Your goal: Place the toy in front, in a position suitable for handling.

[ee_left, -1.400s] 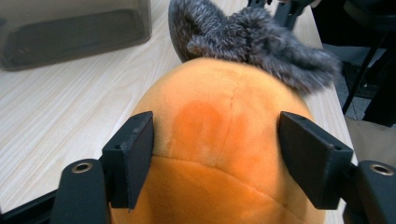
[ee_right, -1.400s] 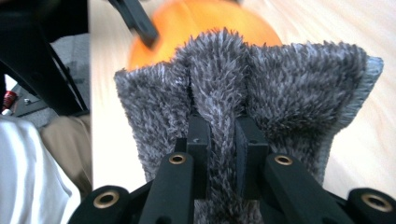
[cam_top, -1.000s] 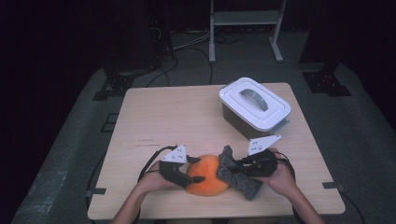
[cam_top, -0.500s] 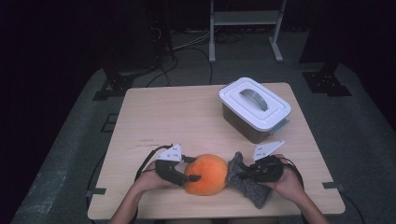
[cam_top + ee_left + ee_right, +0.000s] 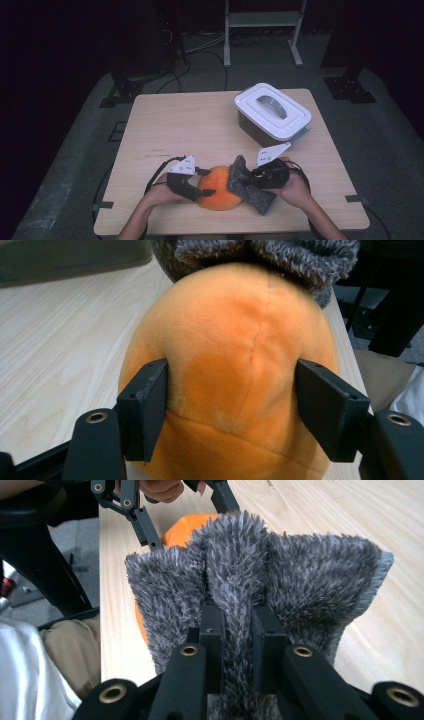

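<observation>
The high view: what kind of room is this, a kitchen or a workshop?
Probably a lab or recording studio: a lone wooden table on grey carpet, dark surroundings, loose cables and a metal stand behind.

Room was dark, only the table (image 5: 200, 130) lit; light wood top, grey carpet (image 5: 380, 150) under it. Beyond the grippers: black stand (image 5: 135, 75) with cables (image 5: 200, 55) far left, white frame legs (image 5: 260, 30) straight ahead, another black base (image 5: 350, 85) far right.
</observation>
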Motion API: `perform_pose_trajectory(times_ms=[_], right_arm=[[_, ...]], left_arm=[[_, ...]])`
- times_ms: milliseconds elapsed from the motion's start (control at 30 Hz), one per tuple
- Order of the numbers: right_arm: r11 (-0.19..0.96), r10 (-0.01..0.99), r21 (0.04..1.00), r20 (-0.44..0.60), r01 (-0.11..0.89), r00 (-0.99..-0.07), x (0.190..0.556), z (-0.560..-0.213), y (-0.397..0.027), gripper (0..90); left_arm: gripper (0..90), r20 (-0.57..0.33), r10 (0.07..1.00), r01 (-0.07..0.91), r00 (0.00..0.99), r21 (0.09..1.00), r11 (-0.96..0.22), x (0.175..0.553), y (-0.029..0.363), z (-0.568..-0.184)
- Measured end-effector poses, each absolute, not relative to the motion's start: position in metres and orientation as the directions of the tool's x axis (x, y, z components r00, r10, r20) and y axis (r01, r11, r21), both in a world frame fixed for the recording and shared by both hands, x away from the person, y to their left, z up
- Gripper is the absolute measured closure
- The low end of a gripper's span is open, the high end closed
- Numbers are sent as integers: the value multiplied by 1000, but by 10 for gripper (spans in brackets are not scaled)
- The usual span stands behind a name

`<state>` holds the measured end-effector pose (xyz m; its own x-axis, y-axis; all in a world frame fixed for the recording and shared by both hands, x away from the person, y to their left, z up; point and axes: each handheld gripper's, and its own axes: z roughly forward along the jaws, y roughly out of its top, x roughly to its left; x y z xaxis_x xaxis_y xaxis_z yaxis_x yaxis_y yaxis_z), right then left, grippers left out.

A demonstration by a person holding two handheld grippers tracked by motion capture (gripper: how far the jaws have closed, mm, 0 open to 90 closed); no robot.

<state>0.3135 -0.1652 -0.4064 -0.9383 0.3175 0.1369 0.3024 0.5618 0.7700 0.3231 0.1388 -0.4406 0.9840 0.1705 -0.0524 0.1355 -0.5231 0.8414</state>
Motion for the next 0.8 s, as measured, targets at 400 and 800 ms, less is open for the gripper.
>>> perform_pose_trajectory(times_ms=[400, 800], right_arm=[[554, 367, 750, 168, 360, -915, 311, -414, -195, 777], [618, 283, 735, 123, 279, -951, 303, -410, -169, 771]], left_arm=[[299, -13, 125, 79, 992, 836, -543, 310, 122, -432], [196, 14, 140, 64, 990, 839, -540, 308, 118, -426]])
